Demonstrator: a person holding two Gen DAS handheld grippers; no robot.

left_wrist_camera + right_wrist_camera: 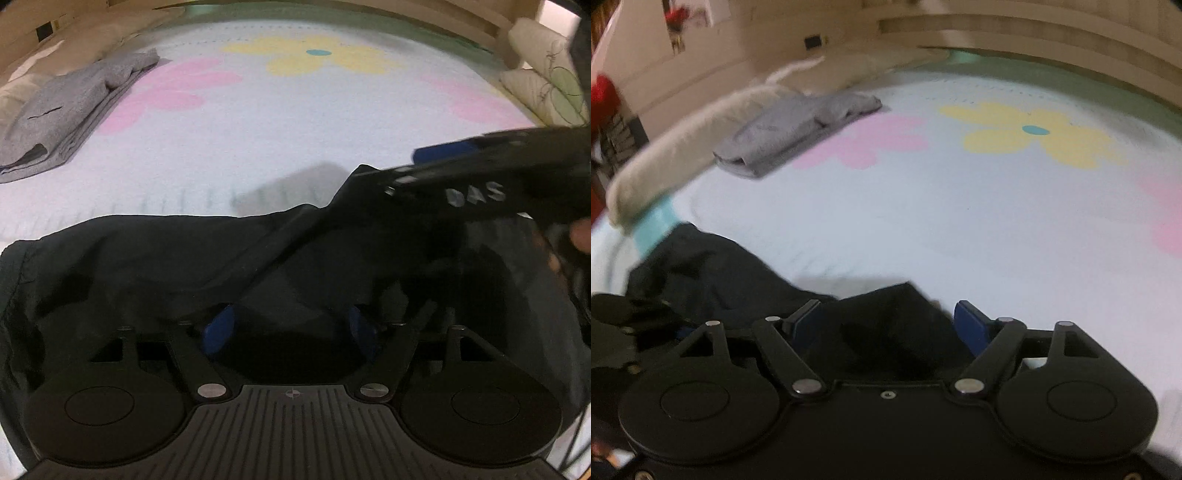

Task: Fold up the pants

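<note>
Black pants (155, 258) lie bunched across the near part of a pale blue flowered bed sheet (277, 140). My left gripper (290, 326) stands wide open, its blue pads (218, 328) on either side of black cloth. My right gripper (892, 325) is also wide open, with a peak of the pants (886, 328) between its blue pads (971, 326). In the left wrist view the right gripper (424, 173) reaches in from the right, above the pants, blurred. The pants stretch away to the left in the right wrist view.
Folded grey pants (62, 110) lie at the far left of the bed, also in the right wrist view (798, 129). Pillows sit at the left (683, 147) and far right (546, 85). A wooden headboard (1034, 29) runs along the back.
</note>
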